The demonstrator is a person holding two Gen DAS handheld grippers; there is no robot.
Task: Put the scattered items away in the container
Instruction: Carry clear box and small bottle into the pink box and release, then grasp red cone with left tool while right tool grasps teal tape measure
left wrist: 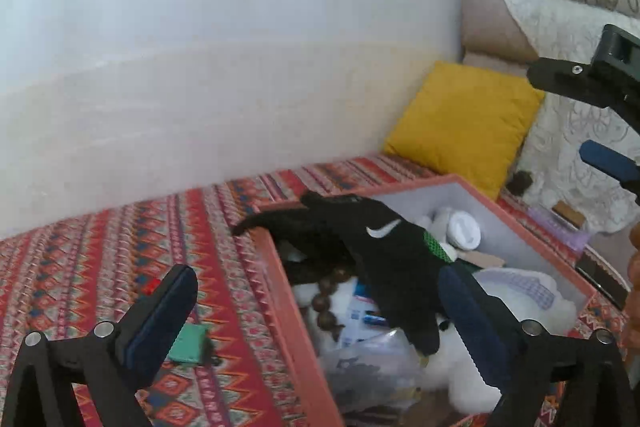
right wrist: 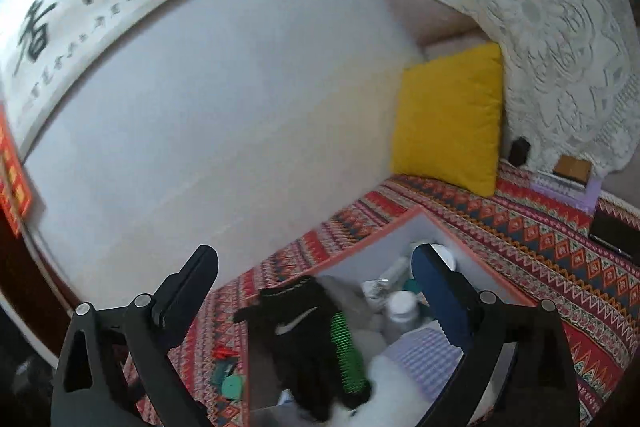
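Observation:
An orange-rimmed box with a grey inside stands on the patterned red cloth. It holds a white plush toy, wooden beads, a white lidded jar and a plastic bag. A black glove with a white swoosh and a green patch lies draped over the box's far corner and contents. My left gripper is open just in front of it, pads apart from it. My right gripper is open above the glove and the box. A small green item and a red one lie on the cloth left of the box.
A plain wall rises close behind the cloth. A yellow cushion leans against a lace-covered sofa at the right. A purple item with a brown block and a dark flat object lie right of the box.

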